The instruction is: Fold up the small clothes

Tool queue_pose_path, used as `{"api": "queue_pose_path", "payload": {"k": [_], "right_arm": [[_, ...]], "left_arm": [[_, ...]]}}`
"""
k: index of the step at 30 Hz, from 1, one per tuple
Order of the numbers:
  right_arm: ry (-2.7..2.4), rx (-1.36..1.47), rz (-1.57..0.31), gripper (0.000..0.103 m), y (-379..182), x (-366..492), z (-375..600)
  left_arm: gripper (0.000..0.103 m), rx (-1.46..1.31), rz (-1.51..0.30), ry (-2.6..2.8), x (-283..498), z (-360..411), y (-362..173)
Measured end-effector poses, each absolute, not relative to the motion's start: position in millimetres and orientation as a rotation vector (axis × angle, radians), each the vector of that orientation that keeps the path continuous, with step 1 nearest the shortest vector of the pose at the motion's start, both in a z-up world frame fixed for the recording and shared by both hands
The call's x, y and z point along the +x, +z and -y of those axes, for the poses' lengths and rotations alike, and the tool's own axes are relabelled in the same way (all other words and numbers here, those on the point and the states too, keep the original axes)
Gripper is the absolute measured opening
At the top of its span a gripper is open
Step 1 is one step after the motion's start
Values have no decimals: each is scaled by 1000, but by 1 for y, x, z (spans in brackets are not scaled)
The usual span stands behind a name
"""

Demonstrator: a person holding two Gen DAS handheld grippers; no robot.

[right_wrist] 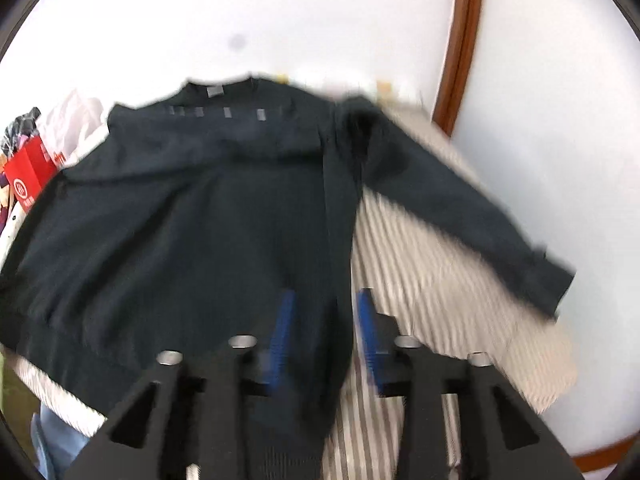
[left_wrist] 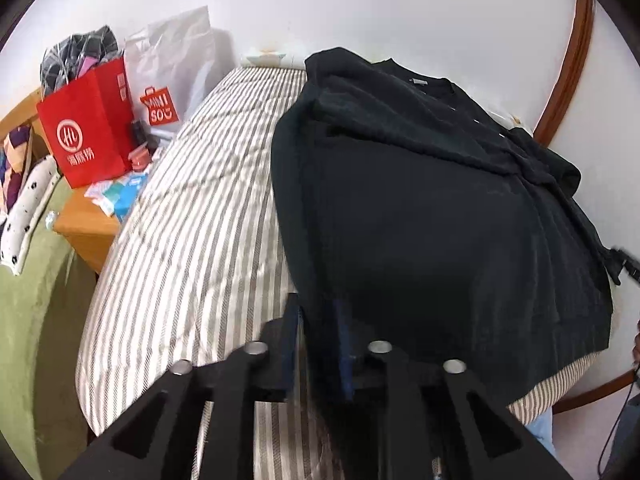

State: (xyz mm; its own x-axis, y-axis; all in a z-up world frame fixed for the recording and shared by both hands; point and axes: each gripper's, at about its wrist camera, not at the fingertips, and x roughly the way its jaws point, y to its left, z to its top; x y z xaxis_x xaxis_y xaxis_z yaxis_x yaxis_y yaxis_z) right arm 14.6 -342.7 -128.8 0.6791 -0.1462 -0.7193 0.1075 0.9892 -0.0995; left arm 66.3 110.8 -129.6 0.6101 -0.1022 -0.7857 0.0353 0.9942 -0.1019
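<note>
A dark long-sleeved sweater (left_wrist: 432,216) lies spread on a striped mattress (left_wrist: 192,232). In the right wrist view the sweater (right_wrist: 180,232) shows its collar at the far side and one sleeve (right_wrist: 460,208) stretched out to the right. My left gripper (left_wrist: 318,340) has its jaws close together around the sweater's near left hem corner. My right gripper (right_wrist: 326,332) is open, its blue pads astride the sweater's right side edge near the hem. The right wrist view is blurred by motion.
A wooden nightstand (left_wrist: 86,224) left of the mattress holds a red paper bag (left_wrist: 86,132), a white Miniso bag (left_wrist: 168,76) and small packets. A green sofa (left_wrist: 28,320) is at the far left. A white wall with brown trim (left_wrist: 568,68) stands behind.
</note>
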Motion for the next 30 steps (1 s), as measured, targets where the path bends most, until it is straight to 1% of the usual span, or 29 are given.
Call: {"api": "queue_pose_path", "payload": {"k": [4, 7, 8, 9, 13, 18, 27, 30], "right_arm": [[-112, -86, -767, 49, -102, 47, 321], [-60, -88, -749, 49, -87, 86, 296], [-43, -88, -744, 49, -83, 100, 286], [-28, -87, -742, 49, -81, 112, 278], [61, -82, -744, 49, -77, 173, 232], [160, -134, -771, 48, -86, 253, 169], [362, -245, -770, 49, -104, 354, 58], [447, -270, -773, 49, -111, 385, 22]], "left_arm": [[35, -75, -893, -65, 84, -104, -119], [44, -87, -893, -54, 103, -104, -113], [49, -88, -891, -50, 110, -104, -111], [51, -85, -889, -44, 116, -104, -109], [51, -67, -889, -19, 146, -104, -104], [51, -35, -898, 23, 181, -107, -106], [51, -17, -939, 17, 241, -113, -127], [51, 28, -954, 23, 255, -110, -139]]}}
